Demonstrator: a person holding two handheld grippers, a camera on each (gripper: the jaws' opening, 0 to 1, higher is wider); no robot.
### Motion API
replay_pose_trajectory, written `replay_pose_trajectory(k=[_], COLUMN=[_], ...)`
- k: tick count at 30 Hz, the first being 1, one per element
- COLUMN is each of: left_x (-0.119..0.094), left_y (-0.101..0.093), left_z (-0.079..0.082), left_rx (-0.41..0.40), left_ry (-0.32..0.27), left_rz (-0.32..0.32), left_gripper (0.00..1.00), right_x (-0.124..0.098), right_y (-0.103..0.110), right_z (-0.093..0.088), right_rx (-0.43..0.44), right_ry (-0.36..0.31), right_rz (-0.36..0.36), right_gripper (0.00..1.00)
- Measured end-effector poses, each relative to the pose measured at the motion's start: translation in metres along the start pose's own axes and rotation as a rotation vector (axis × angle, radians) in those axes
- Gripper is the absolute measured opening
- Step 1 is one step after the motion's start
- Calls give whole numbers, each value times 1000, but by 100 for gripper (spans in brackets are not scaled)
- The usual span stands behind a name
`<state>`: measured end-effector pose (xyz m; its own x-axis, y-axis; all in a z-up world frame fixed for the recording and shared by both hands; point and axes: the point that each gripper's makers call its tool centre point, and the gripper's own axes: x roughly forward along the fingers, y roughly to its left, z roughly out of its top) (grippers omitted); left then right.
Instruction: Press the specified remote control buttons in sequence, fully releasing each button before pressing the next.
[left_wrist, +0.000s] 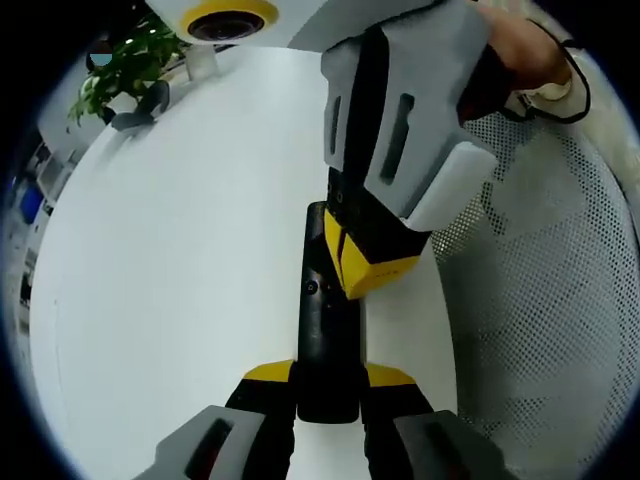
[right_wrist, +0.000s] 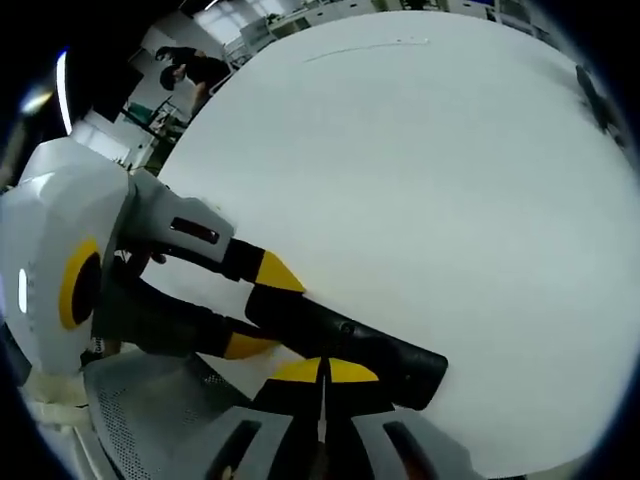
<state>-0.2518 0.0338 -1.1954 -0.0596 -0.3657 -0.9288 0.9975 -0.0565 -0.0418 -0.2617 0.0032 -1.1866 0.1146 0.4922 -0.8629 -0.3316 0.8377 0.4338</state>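
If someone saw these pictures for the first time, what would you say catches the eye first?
The black remote control stands out, lying on the white table near its edge and clamped between the yellow-tipped jaws of the left hand-held gripper. The right hand-held gripper comes down with shut jaws onto the remote's top. A leafy green plant sits at the table's far side.

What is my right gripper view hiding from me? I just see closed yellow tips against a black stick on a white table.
Observer: The left gripper view shows the right gripper coming down onto the remote about midway along it.
Operator: Any buttons there?
Observer: One small round button shows just beside the tips.
Operator: Anything else around?
Observer: A leafy green plant by the table's far edge.
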Motion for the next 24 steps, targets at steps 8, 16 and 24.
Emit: replay_pose_trajectory(k=[8, 16, 24], left_x=[0, 0, 0], left_y=[0, 0, 0], left_z=[0, 0, 0], left_rx=[-1, 7, 8], left_ry=[-3, -3, -13], left_rz=[-1, 1, 5], left_gripper=[23, 23, 23], right_x=[2, 3, 2], right_y=[-1, -1, -2], right_z=[0, -1, -1], right_rx=[9, -12, 8], right_ry=[8, 4, -5], right_rz=[-3, -31, -34], right_gripper=[0, 0, 0])
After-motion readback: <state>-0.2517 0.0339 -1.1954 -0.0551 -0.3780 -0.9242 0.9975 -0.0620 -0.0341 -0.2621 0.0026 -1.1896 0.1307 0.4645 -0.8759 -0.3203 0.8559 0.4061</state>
